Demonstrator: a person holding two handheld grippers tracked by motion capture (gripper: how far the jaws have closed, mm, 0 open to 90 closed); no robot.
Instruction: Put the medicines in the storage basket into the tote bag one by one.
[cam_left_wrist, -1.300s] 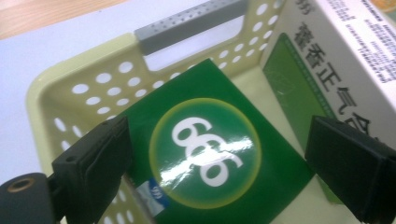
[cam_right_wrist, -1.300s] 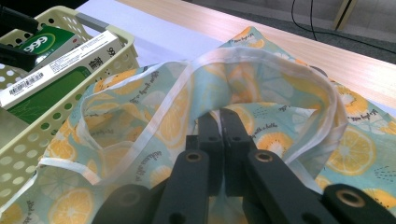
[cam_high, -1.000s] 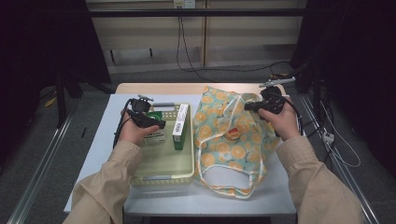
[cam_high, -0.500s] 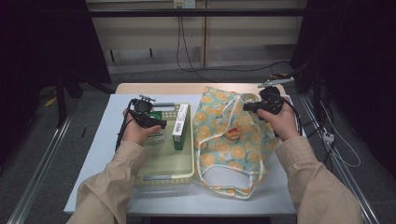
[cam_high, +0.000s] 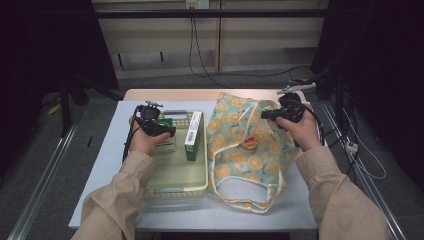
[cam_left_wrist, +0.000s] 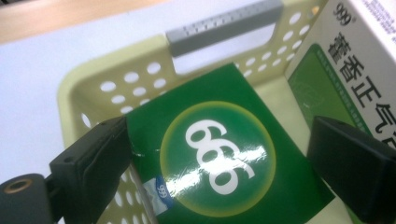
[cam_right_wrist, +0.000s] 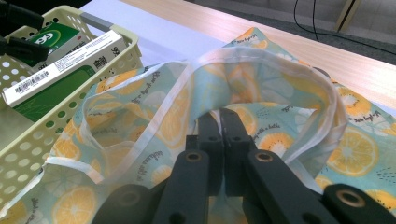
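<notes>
Two hand-held grippers work one bench (cam_high: 115, 165), listed largest item first.

Item: fabric bag (cam_high: 250, 150), orange-slice print, lying flat at the bench's right half, mouth edge raised. The right hand-held gripper (cam_right_wrist: 219, 122) has its jaws together, clamped on the bag's white-trimmed rim (cam_right_wrist: 261, 58).

Item: pale yellow perforated basket (cam_high: 175, 187), just left of the bag, grey handle at the far end.

Item: white-and-green carton (cam_high: 193, 135), standing on edge along the basket's right wall.

Item: dark green box (cam_left_wrist: 219, 154), inside the basket, between the parted jaws of the left hand-held gripper (cam_high: 167, 133); whether the pads press on it cannot be told.

Step judged in hand: seizing the green box while the bag is held open. Next move calls for closing on the box, lifting clear of the basket wall, and carrying rightward into the mouth.

View notes: the left gripper view gives the box's "999" label and jaw spacing; the high view gives the layout; the right gripper view gives the pinch on the rim.
</notes>
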